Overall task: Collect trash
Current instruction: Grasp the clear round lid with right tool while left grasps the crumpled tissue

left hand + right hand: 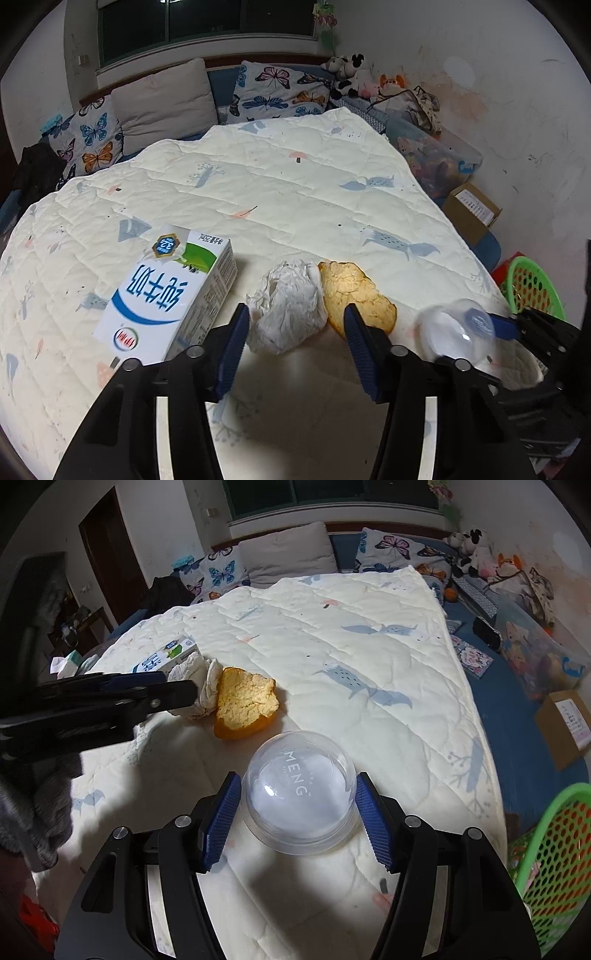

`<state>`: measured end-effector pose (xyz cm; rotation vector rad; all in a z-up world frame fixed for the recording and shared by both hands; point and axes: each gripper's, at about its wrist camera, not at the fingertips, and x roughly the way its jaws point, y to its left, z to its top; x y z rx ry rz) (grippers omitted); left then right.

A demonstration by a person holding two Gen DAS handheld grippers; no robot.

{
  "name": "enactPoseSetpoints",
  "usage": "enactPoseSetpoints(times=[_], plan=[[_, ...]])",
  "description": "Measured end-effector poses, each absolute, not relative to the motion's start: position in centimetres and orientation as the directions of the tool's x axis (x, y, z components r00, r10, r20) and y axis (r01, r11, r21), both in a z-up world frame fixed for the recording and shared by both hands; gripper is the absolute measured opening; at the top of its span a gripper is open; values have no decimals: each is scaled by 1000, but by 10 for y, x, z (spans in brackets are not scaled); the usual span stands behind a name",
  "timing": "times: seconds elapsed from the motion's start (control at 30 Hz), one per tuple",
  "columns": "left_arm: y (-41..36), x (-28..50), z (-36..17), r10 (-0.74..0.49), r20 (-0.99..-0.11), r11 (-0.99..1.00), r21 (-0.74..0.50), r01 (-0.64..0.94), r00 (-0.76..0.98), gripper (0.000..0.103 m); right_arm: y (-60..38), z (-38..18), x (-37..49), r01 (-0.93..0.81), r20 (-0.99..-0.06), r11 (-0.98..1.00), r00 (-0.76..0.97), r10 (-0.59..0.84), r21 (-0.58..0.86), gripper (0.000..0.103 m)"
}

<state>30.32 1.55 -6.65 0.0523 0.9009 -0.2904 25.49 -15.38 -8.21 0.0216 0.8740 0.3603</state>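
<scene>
A cream quilt [288, 192] printed with blue foxes covers the bed and carries all the litter. Butterfly pillows [280, 90] and soft toys [349, 72] line the head of the bed below the window. A green perforated basket [554, 853] stands off the bed's right edge, near a cardboard box [567, 725] on the blue floor.

On the quilt, from left to right in the left wrist view: a milk carton [166, 295] lying on its side, a crumpled white paper wad [288, 306] just beside it, an orange peel piece [354, 295] touching the wad, and a clear plastic dome lid [301, 794] set apart nearer the right edge.

Left tool [295, 332]: jaws part open, straddling the paper wad; its pads [236, 339] do not visibly press on it.

Right tool [297, 812]: both blue pads [221, 816] sit against the sides of the dome lid, gripping it while it rests on the quilt.
</scene>
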Motion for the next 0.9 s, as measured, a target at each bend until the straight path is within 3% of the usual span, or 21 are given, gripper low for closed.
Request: enactPoseSetpoints(times=[0.13, 0.3, 0.9], plan=[[16, 307, -73, -211, -785, 963, -65, 260, 583, 46, -159, -79, 248, -295, -739, 940, 592, 322, 173, 64], [19, 309, -72, -205, -781, 966, -63, 251, 589, 34, -164, -75, 237, -290, -732, 940, 599, 326, 181, 64], [19, 238, -30, -267, -710, 952, -87, 294, 652, 31, -197, -57, 190, -233, -696, 952, 651, 303, 196, 64]])
